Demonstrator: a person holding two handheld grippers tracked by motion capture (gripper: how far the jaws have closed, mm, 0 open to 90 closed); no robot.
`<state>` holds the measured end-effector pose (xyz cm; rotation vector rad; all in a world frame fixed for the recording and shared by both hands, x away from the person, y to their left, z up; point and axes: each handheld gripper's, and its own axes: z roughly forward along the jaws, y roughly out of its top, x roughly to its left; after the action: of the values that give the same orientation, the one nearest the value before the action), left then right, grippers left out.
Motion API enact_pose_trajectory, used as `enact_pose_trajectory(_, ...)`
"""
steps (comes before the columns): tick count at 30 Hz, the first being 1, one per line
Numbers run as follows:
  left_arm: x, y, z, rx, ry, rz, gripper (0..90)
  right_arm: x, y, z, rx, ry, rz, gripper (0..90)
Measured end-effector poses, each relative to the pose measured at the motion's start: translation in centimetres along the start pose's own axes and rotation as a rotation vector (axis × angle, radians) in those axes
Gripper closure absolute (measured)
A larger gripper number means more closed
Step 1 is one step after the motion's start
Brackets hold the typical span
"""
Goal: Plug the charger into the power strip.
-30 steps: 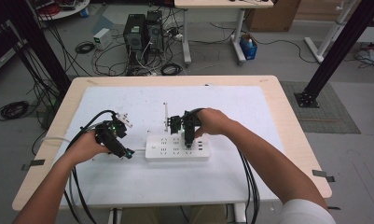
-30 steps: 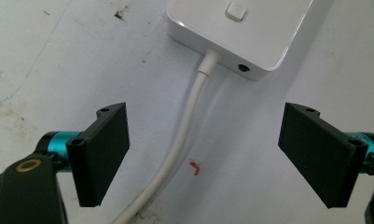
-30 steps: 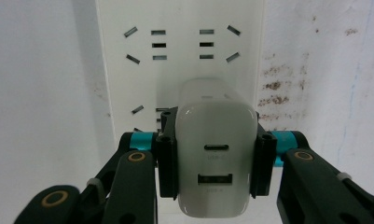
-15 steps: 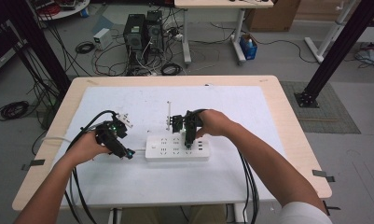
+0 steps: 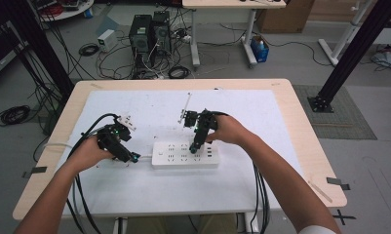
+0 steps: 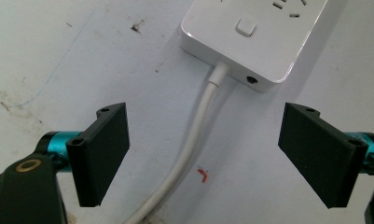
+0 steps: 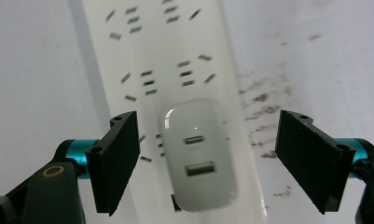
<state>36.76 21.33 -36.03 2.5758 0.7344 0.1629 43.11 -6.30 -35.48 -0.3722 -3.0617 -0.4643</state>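
white charger [image 7: 198, 154] blurred on power strip [image 7: 175, 56] | right gripper [image 7: 208, 158] just spread, clear | left gripper [image 6: 203, 154] spread

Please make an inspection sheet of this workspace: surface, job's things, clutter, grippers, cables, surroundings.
Surface: white sheet on wooden table, with stains.
Job's things: white charger plugged into white power strip.
Clutter: nothing seen.
Grippers: right hand-held gripper has just been opening, jaws apart beside the charger; left hand-held gripper open astride the strip's cord.
Cables: black gripper cables hang over the near edge.
Surroundings: computer towers and cable tangle on the floor.
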Motion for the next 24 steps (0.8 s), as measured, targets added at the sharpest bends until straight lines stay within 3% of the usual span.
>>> enact_pose_trajectory(2, -0.2, 0.0, 0.0, -0.006, -0.001, -0.002, 16.5, -0.4, 0.0, -0.7, -0.05, 0.008, 0.05, 12.0)
enact_pose_trajectory(3, -0.2, 0.0, -0.1, -0.005, 0.002, 0.003, 16.5, -0.5, 0.1, -0.9, -0.066, 0.011, 0.084, 12.0)
enact_pose_trajectory(7, -0.4, -0.1, -0.2, -0.016, 0.003, -0.005, 16.5, -0.9, 0.1, -2.0, -0.132, 0.012, 0.128, 11.9)
enact_pose_trajectory(10, -0.5, -0.1, -0.4, -0.014, 0.005, 0.002, 16.5, -1.0, 0.0, -2.3, -0.144, -0.005, 0.134, 11.9)
enact_pose_trajectory(12, -0.6, -0.1, -0.4, -0.017, 0.006, -0.002, 16.5, -0.8, -0.3, -2.5, -0.141, -0.059, 0.137, 1.6)
enact_pose_trajectory(14, -0.7, -0.1, -0.5, -0.015, 0.008, 0.002, 16.5, -0.8, -0.4, -2.7, -0.138, -0.093, 0.147, 0.8)
enact_pose_trajectory(24, -0.7, 0.1, -1.1, -0.018, 0.018, 0.005, 16.5, 0.0, -1.8, -5.6, -0.2, -0.138, 0.177, 0.8)
